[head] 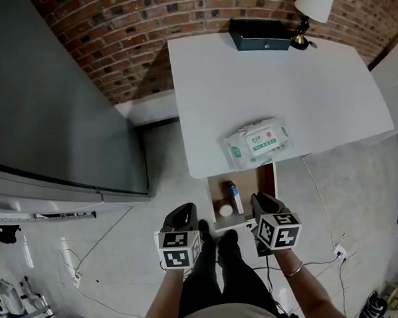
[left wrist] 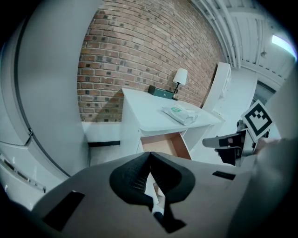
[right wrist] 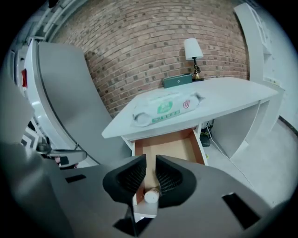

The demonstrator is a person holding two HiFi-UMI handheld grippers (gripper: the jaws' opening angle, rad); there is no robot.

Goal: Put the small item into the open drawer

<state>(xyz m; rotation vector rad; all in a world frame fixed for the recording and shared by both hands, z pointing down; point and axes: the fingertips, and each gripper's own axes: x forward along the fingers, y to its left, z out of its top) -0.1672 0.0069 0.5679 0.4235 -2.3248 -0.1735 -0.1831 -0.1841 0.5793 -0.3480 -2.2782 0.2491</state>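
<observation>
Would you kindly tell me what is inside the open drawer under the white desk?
The drawer holds a small white-and-blue box and, beside it, a round white-topped item. Its rear lies hidden under the desk top, so anything there cannot be seen.

We hold both grippers low before our body, side by side, bare forearms (head: 168,297) reaching forward. Our left gripper (head: 181,214) has its jaw tips touching, while our right gripper (head: 264,203) shows its jaws narrowly apart, gripping nothing.
</observation>
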